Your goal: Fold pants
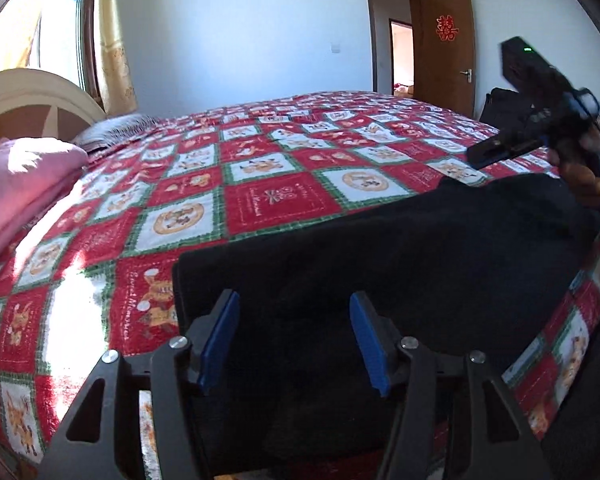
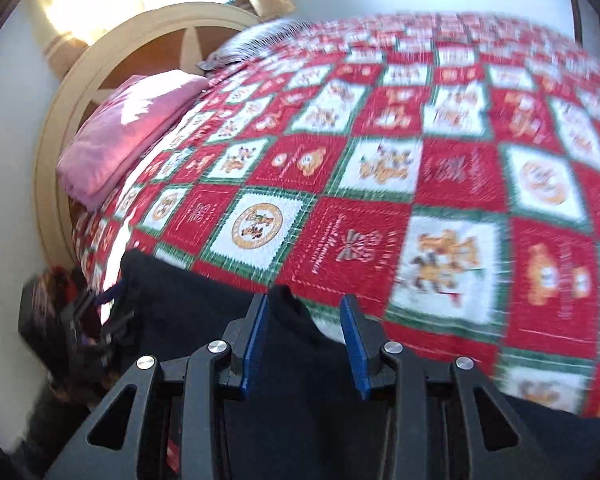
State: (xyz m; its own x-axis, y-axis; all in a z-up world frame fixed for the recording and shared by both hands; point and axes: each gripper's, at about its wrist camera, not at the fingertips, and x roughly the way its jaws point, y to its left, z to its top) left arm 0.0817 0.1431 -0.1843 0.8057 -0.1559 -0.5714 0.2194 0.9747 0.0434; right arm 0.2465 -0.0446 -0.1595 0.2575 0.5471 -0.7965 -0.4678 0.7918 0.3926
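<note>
Black pants (image 1: 420,256) lie folded along the near edge of the bed. My left gripper (image 1: 294,298) hovers over their left end with its blue pads (image 1: 220,340) wide apart and nothing pressed between them. In the same view a hand holds my right gripper (image 1: 496,151) above the right end of the pants. The blurred right wrist view shows my right gripper (image 2: 305,301) open, with a raised fold of the pants (image 2: 188,312) just beyond its tips, not clamped. The left gripper (image 2: 80,320) shows as a dark blur at the lower left of that view.
A red, white and green checked quilt (image 1: 276,196) covers the bed. A pink pillow (image 1: 16,176) and a striped pillow (image 1: 116,130) lie by the cream headboard (image 1: 32,88). A brown door (image 1: 444,48) stands ajar at the far right, with a black bag (image 1: 500,104) beside it.
</note>
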